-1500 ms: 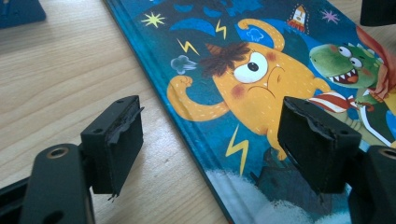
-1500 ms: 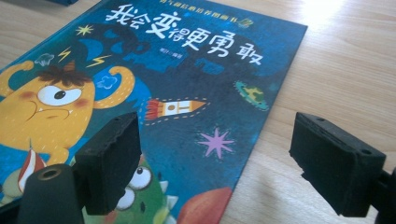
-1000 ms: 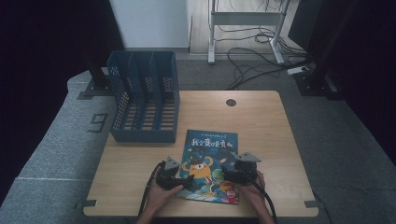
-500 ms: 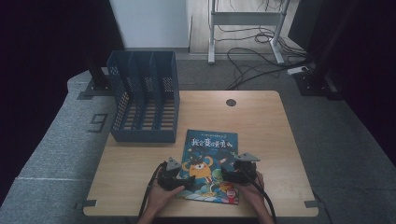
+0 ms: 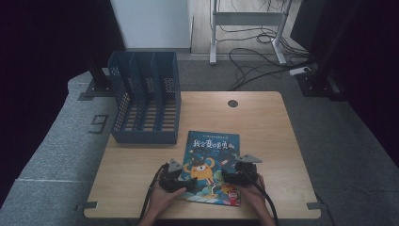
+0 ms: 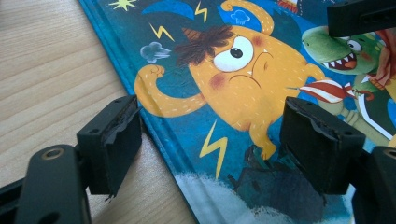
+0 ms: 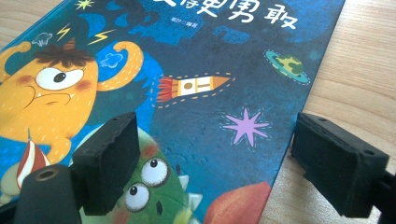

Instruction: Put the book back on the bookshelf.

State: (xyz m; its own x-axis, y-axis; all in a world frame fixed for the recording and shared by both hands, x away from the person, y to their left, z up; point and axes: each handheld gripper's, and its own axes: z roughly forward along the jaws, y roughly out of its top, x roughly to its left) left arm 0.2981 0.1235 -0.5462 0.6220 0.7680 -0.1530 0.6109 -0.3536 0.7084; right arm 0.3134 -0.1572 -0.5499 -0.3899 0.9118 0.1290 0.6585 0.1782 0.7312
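Little changed since a second ago: left gripper [image 5: 187, 183] nudged slightly inward over the near-left part of the picture book [image 5: 212, 165], right gripper [image 5: 229, 175] much as before at the near-right part. Book flat on the wooden table [image 5: 263, 122], cover up, at about 6 o'clock from the table's middle, near edge close to the person's side; blue file rack [image 5: 145, 104] standing well apart at roughly 10 o'clock, slots empty as far as can be told. In the left gripper view, jaws spread wide around the left gripper [image 6: 210, 149], one pad [image 6: 114, 142] over bare wood just outside the book's [image 6: 243, 84] spine edge, the other above the cover. In the right gripper view, right gripper [image 7: 233, 163] likewise wide open, one pad [image 7: 109, 161] over the cover, the other beyond the book's [image 7: 210, 74] outer edge above the wood. Nothing gripped yet. Probable step: lining up on both side edges to lift the book, likely for the rack. Next move, by judgement: lowering until a jaw slips under each edge, then closing evenly, since a thin flat cover gives little purchase and could slide instead of lifting.
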